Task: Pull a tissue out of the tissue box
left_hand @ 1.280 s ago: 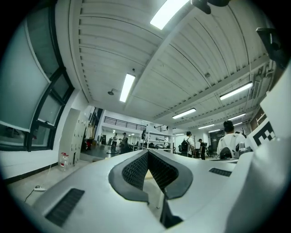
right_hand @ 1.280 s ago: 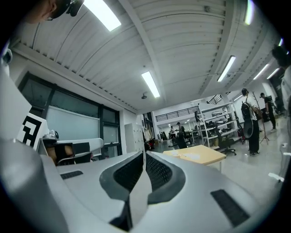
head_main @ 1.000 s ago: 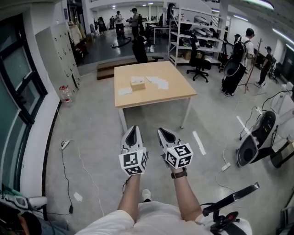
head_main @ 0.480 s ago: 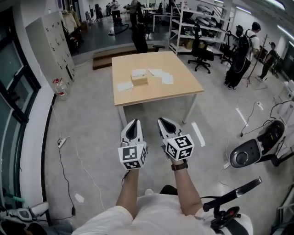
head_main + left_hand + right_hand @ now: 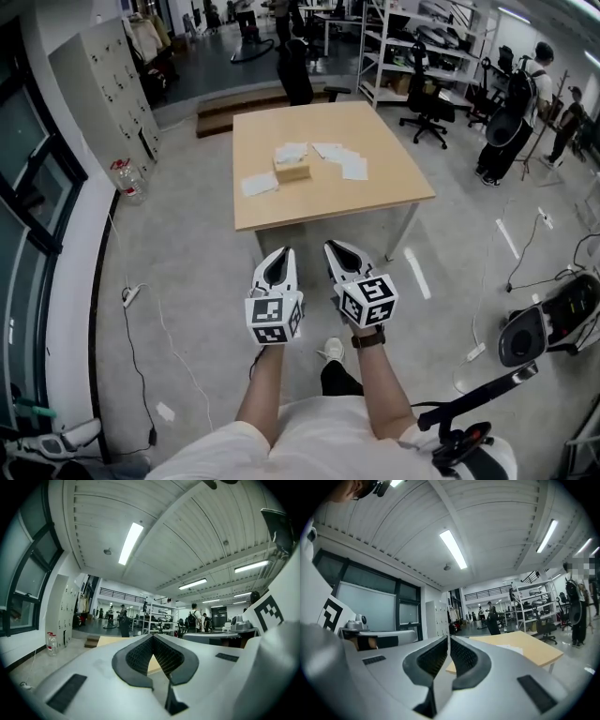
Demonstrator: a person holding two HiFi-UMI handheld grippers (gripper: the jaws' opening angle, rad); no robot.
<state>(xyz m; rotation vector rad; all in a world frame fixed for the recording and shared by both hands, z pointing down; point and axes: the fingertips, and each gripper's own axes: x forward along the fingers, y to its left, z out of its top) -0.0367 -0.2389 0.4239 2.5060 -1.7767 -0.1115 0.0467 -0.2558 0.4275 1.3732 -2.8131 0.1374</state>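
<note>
Left gripper (image 5: 279, 255) and right gripper (image 5: 338, 249), jaws pressed together and empty, point level at the table (image 5: 328, 212), well short of the tissue box (image 5: 292, 168), seemingly readied for the reach.

tissue box (image 5: 292, 167) tiny, opening unclear

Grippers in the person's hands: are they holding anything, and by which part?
Nothing is held. The left gripper and right gripper are both shut and empty; the tissue box sits on the table ahead.

My gripper (image 5: 152, 638), jaws closed
The tips touch; the wooden worktop's (image 5: 110, 641) near edge lies well beyond them, lockers (image 5: 61, 609) at left.
</note>
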